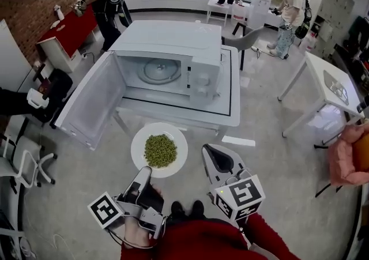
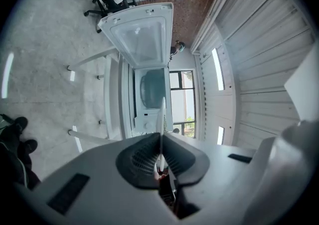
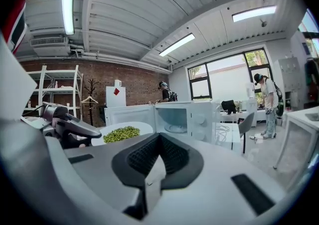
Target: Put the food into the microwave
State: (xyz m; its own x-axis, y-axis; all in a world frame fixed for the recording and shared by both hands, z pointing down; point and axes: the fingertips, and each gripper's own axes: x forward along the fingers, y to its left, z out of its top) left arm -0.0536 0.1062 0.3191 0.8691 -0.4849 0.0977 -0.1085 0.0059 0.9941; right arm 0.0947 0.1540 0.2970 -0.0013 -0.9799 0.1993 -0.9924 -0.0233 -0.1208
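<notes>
Jaws of left gripper [image 1: 144,172] clamp the 7 o'clock rim of white plate [image 1: 140,142], loaded with green peas [image 1: 160,149]. Right gripper [image 1: 211,154], jaws together on nothing, sits apart at plate's 4 o'clock. Beyond, at 12 o'clock, microwave [image 1: 196,45] stands on table [image 1: 230,110] with door [image 1: 92,106] swung open

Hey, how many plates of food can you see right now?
1. The plate of green food is held by its rim in the left gripper, in front of the open microwave. Inside the microwave only its turntable shows.
</notes>
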